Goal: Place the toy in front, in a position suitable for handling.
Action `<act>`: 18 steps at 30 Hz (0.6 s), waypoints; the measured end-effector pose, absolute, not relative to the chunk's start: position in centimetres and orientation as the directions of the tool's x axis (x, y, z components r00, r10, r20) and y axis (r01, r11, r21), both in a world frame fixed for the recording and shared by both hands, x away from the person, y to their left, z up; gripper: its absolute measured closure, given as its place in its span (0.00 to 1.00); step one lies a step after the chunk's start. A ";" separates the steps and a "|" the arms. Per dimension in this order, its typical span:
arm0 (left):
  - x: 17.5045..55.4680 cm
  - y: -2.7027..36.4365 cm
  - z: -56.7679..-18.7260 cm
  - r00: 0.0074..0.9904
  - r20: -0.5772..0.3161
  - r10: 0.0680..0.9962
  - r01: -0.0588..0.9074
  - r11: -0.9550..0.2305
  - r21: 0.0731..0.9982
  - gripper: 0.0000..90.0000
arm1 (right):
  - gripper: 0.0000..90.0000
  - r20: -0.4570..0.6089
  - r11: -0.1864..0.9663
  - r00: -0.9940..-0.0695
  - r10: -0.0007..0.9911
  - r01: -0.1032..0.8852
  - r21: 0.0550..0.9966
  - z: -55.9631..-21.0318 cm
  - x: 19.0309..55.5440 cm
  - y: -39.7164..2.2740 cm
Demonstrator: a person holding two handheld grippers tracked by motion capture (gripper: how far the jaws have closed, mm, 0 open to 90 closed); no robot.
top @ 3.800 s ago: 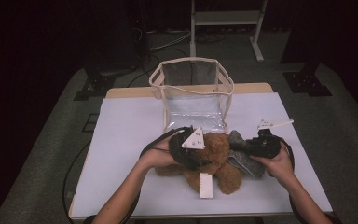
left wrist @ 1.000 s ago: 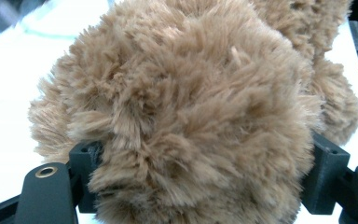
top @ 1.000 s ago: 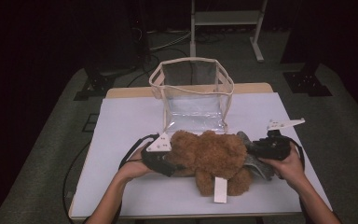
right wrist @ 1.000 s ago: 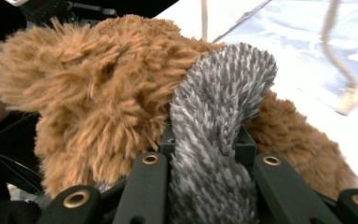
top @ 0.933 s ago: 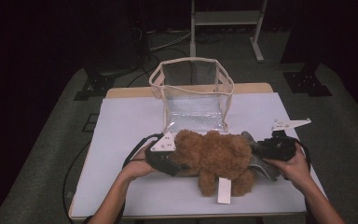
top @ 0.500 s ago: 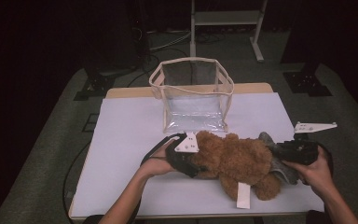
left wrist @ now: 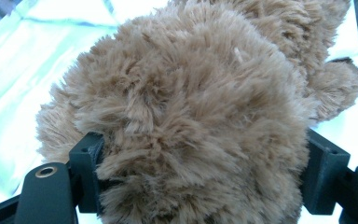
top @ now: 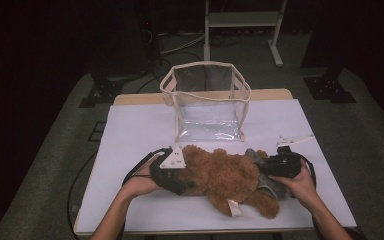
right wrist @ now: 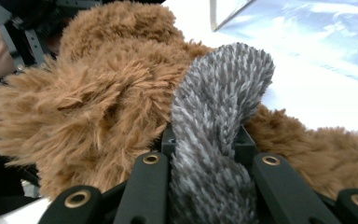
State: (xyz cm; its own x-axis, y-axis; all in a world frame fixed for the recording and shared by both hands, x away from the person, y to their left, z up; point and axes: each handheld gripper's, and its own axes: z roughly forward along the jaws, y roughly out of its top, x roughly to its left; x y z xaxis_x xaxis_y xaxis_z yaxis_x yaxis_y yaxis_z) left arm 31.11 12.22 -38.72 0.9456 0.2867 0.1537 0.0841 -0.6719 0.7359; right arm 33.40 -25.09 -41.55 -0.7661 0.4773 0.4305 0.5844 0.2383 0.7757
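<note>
A brown plush teddy bear [top: 225, 177] lies on its side on the white table [top: 130, 135], with a white tag [top: 235, 208] hanging at its front. My left gripper [top: 184, 181] is shut on the bear's left end; in the left gripper view the brown fur [left wrist: 191, 107] bulges between the two jaws of that gripper [left wrist: 205, 149]. My right gripper [top: 266, 171] is shut on a grey plush part [top: 261, 157] at the bear's right end. In the right gripper view the grey fur [right wrist: 214, 121] is pinched in that gripper [right wrist: 205, 136].
A clear plastic bag with cream trim [top: 207, 97] stands upright and open-topped at the back middle of the table, just behind the bear. A metal stand [top: 240, 20] and dark equipment stand on the floor beyond. Bare white table lies to the left and front.
Both grippers and the bear swung to the right half a second ago and have come back left, toward the table's middle. Both grips have held.
</note>
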 end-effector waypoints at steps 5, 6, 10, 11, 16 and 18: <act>30.8 12.9 -39.1 0.944 0.142 0.298 0.094 -0.656 0.749 0.22 | 0.81 0.414 0.265 -0.765 0.494 0.586 0.766 -41.9 33.4 -25.5; 30.8 12.9 -39.1 0.943 0.141 0.300 0.095 -0.652 0.752 0.22 | 0.81 0.409 0.267 -0.762 0.501 0.586 0.765 -41.8 33.3 -25.8; 30.9 13.1 -39.1 0.944 0.139 0.299 0.096 -0.651 0.753 0.19 | 0.81 0.383 0.269 -0.768 0.513 0.568 0.778 -40.9 33.2 -26.4; 30.9 13.1 -39.1 0.945 0.138 0.298 0.096 -0.653 0.751 0.19 | 0.81 0.373 0.261 -0.775 0.510 0.552 0.792 -39.9 33.2 -26.5; 30.9 13.1 -39.1 0.945 0.139 0.295 0.094 -0.656 0.749 0.18 | 0.81 0.333 0.265 -0.802 0.495 0.504 0.822 -37.9 33.8 -25.6; 30.9 13.2 -39.2 0.946 0.141 0.292 0.091 -0.656 0.749 0.17 | 0.81 0.326 0.280 -0.803 0.498 0.505 0.816 -38.2 34.0 -25.1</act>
